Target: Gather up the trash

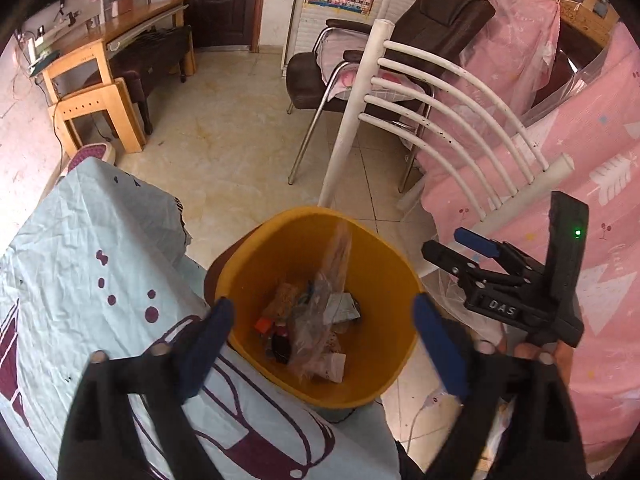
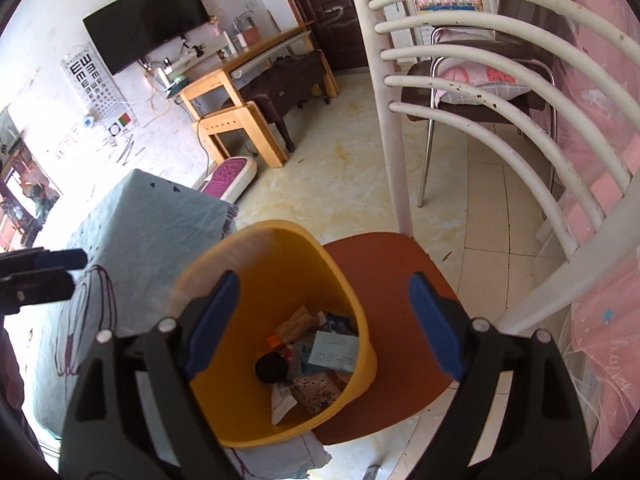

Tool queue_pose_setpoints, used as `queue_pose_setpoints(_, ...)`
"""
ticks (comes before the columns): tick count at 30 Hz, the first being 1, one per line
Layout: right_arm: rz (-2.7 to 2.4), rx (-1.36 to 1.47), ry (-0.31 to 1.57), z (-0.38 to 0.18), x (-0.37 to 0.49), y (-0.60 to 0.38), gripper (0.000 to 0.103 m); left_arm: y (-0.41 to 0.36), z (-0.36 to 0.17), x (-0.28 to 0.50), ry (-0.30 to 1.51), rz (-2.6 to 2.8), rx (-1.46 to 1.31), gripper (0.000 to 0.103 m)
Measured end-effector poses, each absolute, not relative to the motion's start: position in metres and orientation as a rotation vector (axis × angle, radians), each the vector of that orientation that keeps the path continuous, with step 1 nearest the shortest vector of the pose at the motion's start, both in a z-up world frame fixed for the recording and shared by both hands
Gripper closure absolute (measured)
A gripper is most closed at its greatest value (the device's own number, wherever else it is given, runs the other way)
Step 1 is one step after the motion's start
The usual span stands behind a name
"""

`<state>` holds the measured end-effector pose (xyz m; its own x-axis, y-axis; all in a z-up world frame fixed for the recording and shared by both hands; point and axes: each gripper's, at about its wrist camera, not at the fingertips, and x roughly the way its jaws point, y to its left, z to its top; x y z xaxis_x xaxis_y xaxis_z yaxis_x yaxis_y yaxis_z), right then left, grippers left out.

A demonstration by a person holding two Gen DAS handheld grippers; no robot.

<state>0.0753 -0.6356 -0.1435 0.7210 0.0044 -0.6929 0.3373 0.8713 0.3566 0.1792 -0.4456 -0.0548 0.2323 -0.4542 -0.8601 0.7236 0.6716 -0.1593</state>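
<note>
I see both wrist views in bright, soft daylight. In the right view the white wall [image 2: 48,92] beside the television [image 2: 148,20] blows out to glare. Heavy fisheye bends the white chair back [image 1: 448,108] and blackens every corner. The blue fingertips [image 1: 440,344] nearest my lens look soft, and the yellow bin [image 2: 344,320] rim smears slightly.

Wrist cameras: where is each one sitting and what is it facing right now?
Left wrist: on the left tool, angled down into the yellow bin; the right tool shows at right, with fingertips behind it.
Right wrist: on the right tool, above the same bin on the chair seat; left tool at left.
Shared: bin, white chair, covered table.
</note>
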Motion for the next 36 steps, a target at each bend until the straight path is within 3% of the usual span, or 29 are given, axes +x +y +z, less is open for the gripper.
queue_pose_setpoints(6,-0.166,0.471,0.735,-0.134,0.077,-0.623,0.020,-0.423,-0.041,0.171,0.914,-0.695,0.364,0.014)
queue_pose_setpoints(9,-0.144,0.450,0.729,-0.125,0.081,-0.609,0.012,-0.399,-0.030,0.166,0.820,-0.611,0.361,0.013)
queue_pose_setpoints(22,-0.039,0.318,0.692,-0.076,0.110,-0.520,0.009,-0.268,0.001,0.180,0.619,-0.322,0.166,0.007)
queue_pose_setpoints(36,0.187,0.167,0.483,-0.012,0.131,-0.365,0.006,-0.111,0.030,0.161,0.406,-0.016,0.021,0.007)
